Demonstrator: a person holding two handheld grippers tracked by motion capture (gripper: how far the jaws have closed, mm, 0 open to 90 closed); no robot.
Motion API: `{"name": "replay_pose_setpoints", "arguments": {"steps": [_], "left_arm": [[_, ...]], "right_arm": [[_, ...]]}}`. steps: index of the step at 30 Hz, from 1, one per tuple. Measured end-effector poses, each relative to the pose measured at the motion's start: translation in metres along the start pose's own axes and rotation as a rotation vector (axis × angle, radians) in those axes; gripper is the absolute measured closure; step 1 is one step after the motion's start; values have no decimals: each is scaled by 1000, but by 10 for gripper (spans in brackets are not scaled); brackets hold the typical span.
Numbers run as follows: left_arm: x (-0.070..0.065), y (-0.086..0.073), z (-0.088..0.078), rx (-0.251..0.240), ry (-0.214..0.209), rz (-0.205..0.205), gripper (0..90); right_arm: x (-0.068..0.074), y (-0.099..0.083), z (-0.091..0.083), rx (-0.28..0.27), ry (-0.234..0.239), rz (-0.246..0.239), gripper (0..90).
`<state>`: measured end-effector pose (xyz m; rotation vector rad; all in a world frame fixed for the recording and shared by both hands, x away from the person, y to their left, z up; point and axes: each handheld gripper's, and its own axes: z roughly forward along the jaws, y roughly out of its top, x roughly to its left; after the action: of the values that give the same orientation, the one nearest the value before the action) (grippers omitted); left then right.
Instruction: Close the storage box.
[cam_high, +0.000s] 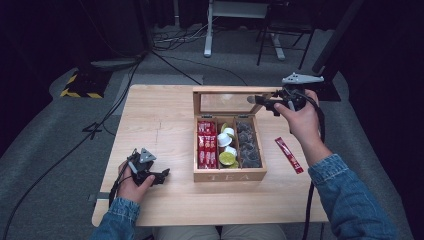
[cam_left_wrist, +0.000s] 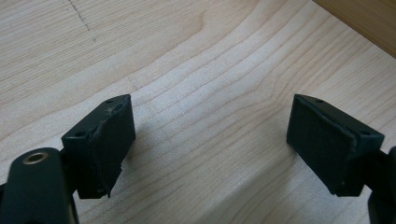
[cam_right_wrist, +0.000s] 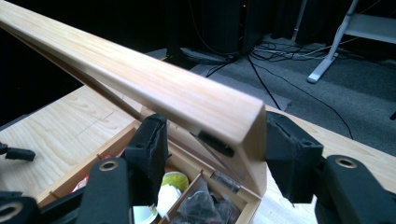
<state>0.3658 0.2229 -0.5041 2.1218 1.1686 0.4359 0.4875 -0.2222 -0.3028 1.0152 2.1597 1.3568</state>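
Pale wooden lid, glass-paned, stands raised.

I see a pale, smooth, matt wooden tea box with a glass-paned lid, a grained wood table, a glossy red sachet, matt black rubbery pads.

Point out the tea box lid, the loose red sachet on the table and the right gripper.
tea box lid (cam_right_wrist: 154, 86), right gripper view, on its wooden front edge.
red sachet (cam_high: 288, 155), high view, on the middle of the packet.
right gripper (cam_high: 261, 100), high view, between its fingertips.
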Motion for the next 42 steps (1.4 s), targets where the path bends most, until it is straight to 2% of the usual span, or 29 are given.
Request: {"name": "replay_pose_setpoints", "arguments": {"steps": [14,23,29,42], "left_arm": [[0,0,0,1,0,0,157],[0,0,0,0,-1,3,154],[0,0,0,0,-1,3,154],[0,0,0,-3,0,0,154]], "right_arm": [[15,-15,-17,41,0,-32,423],[26,-28,-24,55,-21,-101,415],[31,-37,-31,79,-19,-81,414],[43,-59,-42,116,-14,-100,422]]}}
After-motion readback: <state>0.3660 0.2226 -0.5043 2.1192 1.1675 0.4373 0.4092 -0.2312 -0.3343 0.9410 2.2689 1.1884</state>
